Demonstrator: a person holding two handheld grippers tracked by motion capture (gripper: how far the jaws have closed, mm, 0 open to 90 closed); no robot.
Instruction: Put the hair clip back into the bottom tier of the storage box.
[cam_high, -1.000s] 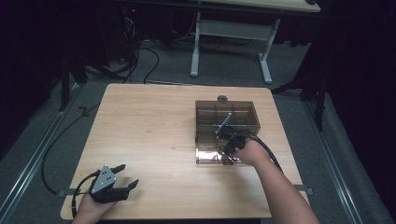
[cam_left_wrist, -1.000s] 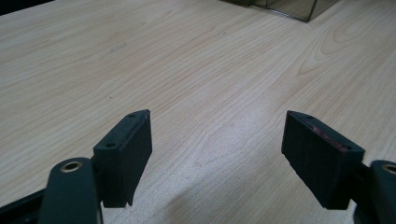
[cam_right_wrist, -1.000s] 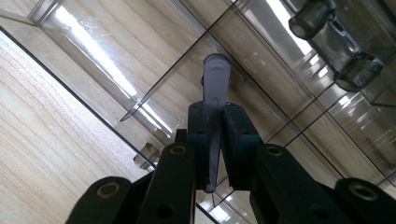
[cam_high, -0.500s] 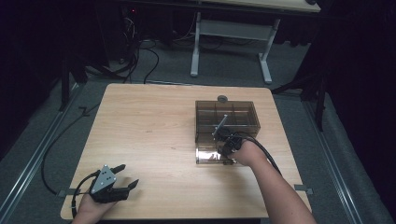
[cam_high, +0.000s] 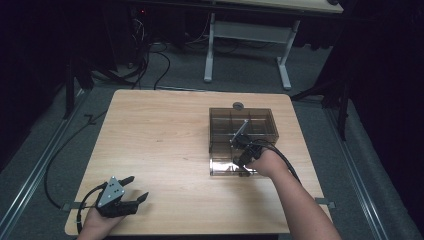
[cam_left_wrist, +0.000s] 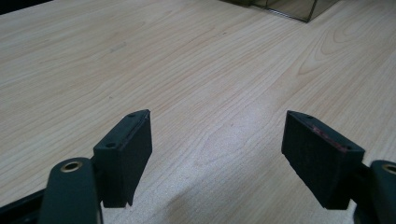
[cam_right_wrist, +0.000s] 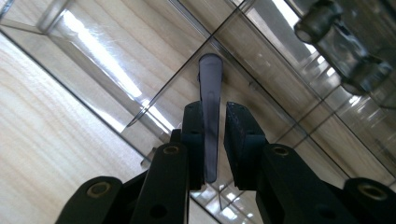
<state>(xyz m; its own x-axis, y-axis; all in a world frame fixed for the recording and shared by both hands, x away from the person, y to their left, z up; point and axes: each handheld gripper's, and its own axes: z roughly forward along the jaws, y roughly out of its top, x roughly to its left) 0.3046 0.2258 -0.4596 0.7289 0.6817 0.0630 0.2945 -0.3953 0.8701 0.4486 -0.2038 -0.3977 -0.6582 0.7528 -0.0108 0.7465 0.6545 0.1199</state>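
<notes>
Right now the right gripper has a divider upright between its just-opening jaws, touching one, over the box at worktop right, while the left gripper idles agape, well apart.

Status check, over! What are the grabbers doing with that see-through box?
Left gripper open, idle over table. Right gripper jaws just opening, flat tab between them, above box.
</notes>
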